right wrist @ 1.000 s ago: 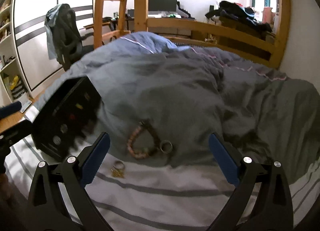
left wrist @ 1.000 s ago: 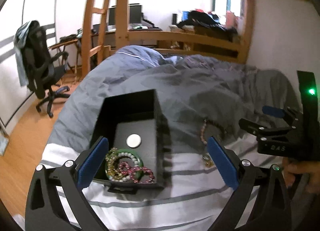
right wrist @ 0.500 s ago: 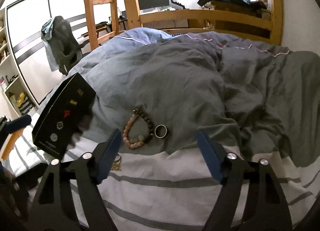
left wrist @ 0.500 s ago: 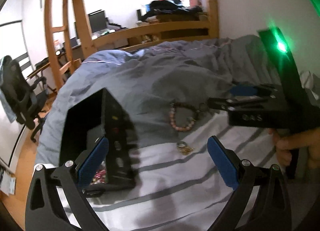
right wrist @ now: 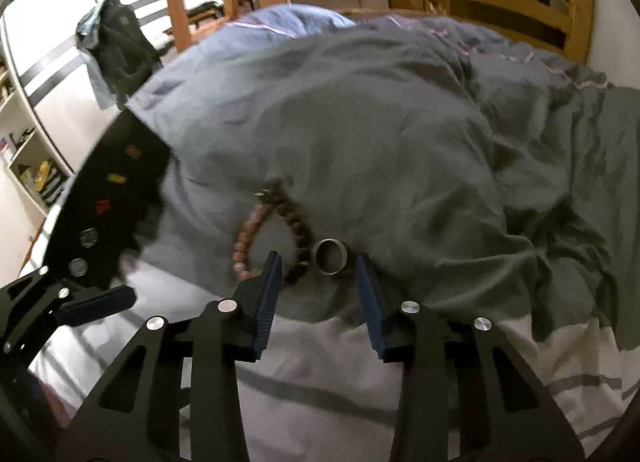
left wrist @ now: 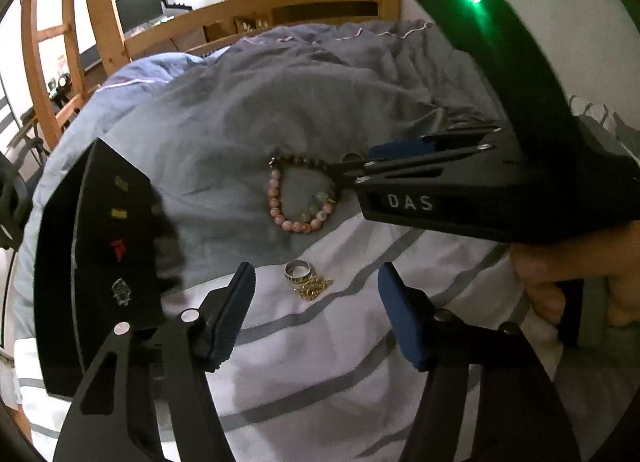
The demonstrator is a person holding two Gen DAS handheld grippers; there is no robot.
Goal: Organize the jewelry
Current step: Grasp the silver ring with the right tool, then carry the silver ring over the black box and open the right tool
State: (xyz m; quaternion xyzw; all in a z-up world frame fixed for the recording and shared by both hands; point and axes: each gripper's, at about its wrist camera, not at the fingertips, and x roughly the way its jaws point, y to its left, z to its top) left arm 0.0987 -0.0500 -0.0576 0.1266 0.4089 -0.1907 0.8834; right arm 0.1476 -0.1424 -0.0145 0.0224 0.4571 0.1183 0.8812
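A pink and brown bead bracelet [left wrist: 298, 198] lies on the grey duvet; it also shows in the right wrist view [right wrist: 256, 238]. A silver ring [left wrist: 298, 272] and a small gold chain [left wrist: 312, 288] lie on the striped sheet, between and just ahead of my open left gripper [left wrist: 312, 302]. A plain metal ring [right wrist: 330, 256] lies next to the bracelet, just ahead of my open right gripper [right wrist: 318, 274], whose fingers straddle it. The black jewelry box [left wrist: 104, 246] stands at the left, its inside hidden; it also shows in the right wrist view [right wrist: 108, 206].
A rumpled grey duvet [right wrist: 380, 122] covers the far bed. A wooden bed frame and ladder [left wrist: 100, 10] stand behind. A desk chair [right wrist: 116, 50] and shelves are at far left. The right gripper's body [left wrist: 460, 190] crosses the left wrist view.
Both grippers moved forward and down toward the jewelry and narrowed their jaws. The left swung right off the box toward the ring and chain; the right closed in on the metal ring.
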